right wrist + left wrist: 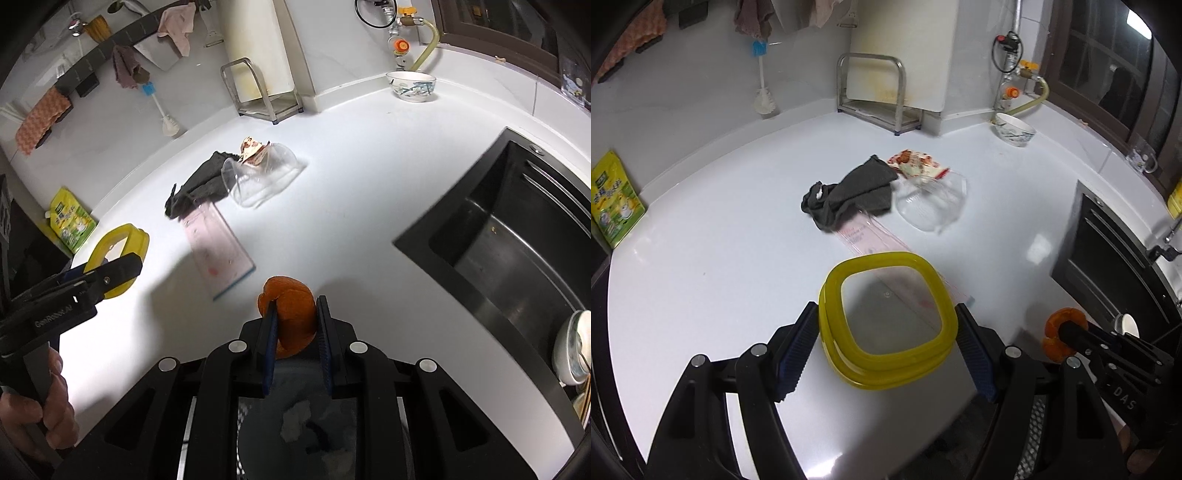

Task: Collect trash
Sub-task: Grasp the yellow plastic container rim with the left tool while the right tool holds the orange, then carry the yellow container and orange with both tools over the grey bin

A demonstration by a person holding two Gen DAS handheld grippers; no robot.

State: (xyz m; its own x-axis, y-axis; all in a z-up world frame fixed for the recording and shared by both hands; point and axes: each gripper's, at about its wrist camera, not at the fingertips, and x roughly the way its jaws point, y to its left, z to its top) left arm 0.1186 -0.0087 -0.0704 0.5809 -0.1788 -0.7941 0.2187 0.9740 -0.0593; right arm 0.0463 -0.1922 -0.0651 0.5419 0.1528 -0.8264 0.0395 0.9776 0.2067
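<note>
My left gripper (886, 325) is shut on a yellow-rimmed clear lid (886, 317) and holds it above the white counter; the lid also shows in the right wrist view (118, 251). My right gripper (295, 314) is shut on a piece of orange peel (291, 314), also seen in the left wrist view (1060, 328), over a mesh bin (295, 424) below the counter edge. On the counter lie a dark grey cloth (849, 195), a red-printed snack wrapper (916, 162), a clear plastic cup on its side (931, 203) and a pink flat packet (218, 251).
A black sink (517, 236) is at the right with dishes (572, 347) at its near corner. A patterned bowl (410, 85), a metal rack (258, 92) and a brush (166, 118) stand along the back wall. A green-yellow pouch (613, 199) leans at the left.
</note>
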